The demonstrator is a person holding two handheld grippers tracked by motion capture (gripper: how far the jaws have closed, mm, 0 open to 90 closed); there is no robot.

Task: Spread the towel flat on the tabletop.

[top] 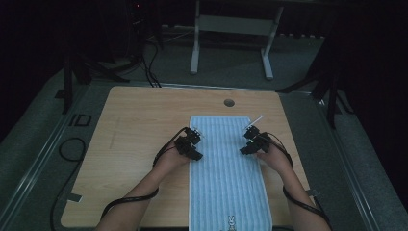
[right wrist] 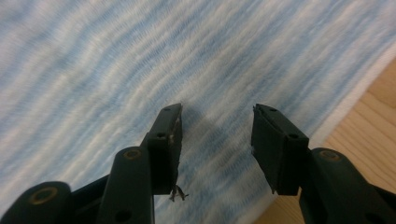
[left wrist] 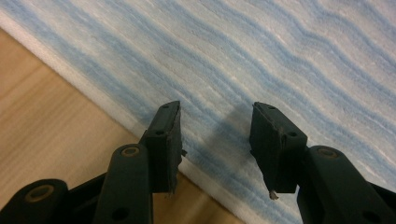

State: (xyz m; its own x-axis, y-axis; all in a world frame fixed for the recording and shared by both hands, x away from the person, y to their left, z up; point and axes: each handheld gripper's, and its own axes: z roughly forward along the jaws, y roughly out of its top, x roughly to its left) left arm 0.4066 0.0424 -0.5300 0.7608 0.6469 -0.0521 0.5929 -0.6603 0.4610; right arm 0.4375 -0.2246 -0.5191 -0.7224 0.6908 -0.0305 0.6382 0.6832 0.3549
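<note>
A blue-and-white striped towel [top: 226,168] lies flat along the middle of the wooden table [top: 134,125], with a small rabbit print near its front end. My left gripper [top: 195,153] hovers at the towel's left edge, jaws open over the striped cloth [left wrist: 261,60] and its white hem. My right gripper [top: 246,148] is at the towel's right edge, also open, with the towel [right wrist: 140,60] beneath its jaws. Neither gripper [left wrist: 215,140] holds anything; the right gripper [right wrist: 217,144] has a few loose fibres on one pad.
A round cable hole [top: 229,102] sits in the table near its far edge. Behind the table stands a white metal frame [top: 231,38] on a grey floor. Black cables [top: 72,144] lie on the floor to the left, and dark stands flank both sides.
</note>
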